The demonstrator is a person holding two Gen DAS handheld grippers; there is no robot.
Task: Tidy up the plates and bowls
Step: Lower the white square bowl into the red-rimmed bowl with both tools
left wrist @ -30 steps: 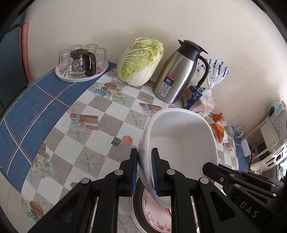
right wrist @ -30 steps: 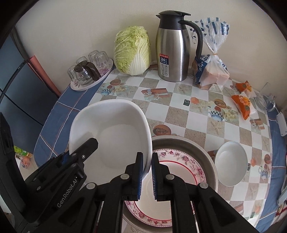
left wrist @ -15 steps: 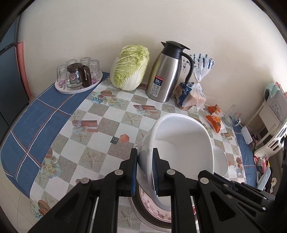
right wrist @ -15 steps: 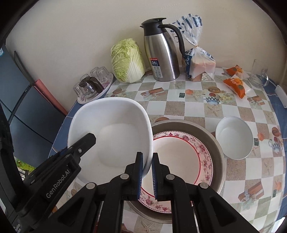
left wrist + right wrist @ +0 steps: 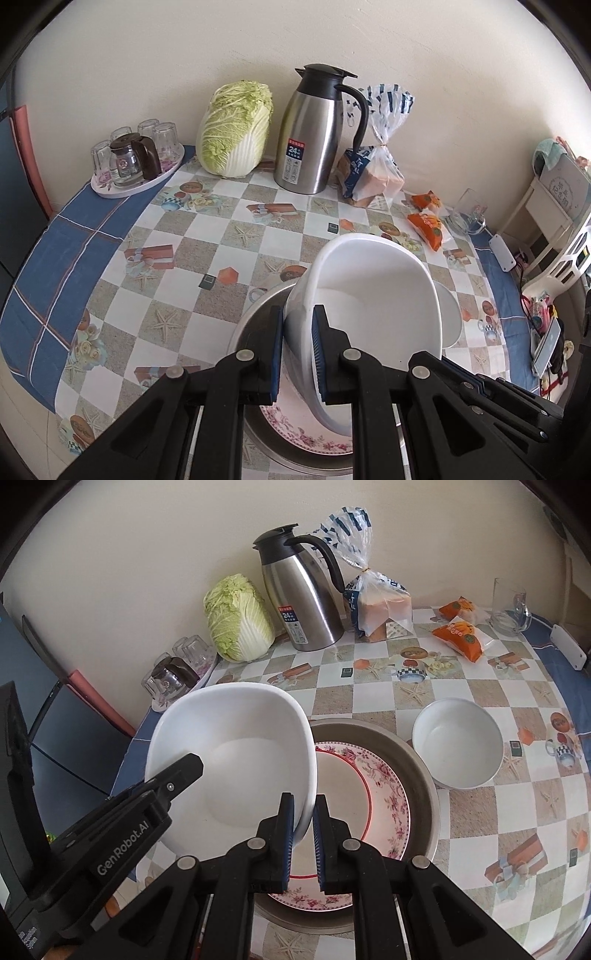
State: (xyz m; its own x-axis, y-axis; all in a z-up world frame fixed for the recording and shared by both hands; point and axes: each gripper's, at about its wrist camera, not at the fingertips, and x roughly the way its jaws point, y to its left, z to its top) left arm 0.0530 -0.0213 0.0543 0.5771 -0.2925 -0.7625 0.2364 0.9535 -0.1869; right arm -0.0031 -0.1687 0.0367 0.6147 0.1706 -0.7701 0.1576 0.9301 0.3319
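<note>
A large white square bowl (image 5: 373, 295) (image 5: 236, 753) is held in the air by both grippers, tilted. My left gripper (image 5: 298, 350) is shut on its left rim. My right gripper (image 5: 303, 834) is shut on its right rim. Below it a floral-rimmed plate (image 5: 373, 794) (image 5: 295, 439) lies inside a wide metal basin (image 5: 417, 760) (image 5: 255, 314) on the table. A small white bowl (image 5: 458, 742) stands to the right of the basin, and its edge shows behind the big bowl in the left wrist view (image 5: 450, 317).
At the back of the checked tablecloth (image 5: 184, 266) stand a cabbage (image 5: 236, 129), a steel thermos jug (image 5: 317, 133), a bagged bread loaf (image 5: 373, 170), orange snack packs (image 5: 458, 635), a glass (image 5: 509, 605), and a tray of glasses (image 5: 136, 158) at the far left.
Both grippers have lifted and pulled back with the big bowl, so more of the table, basin and plate shows. The grips are unchanged.
</note>
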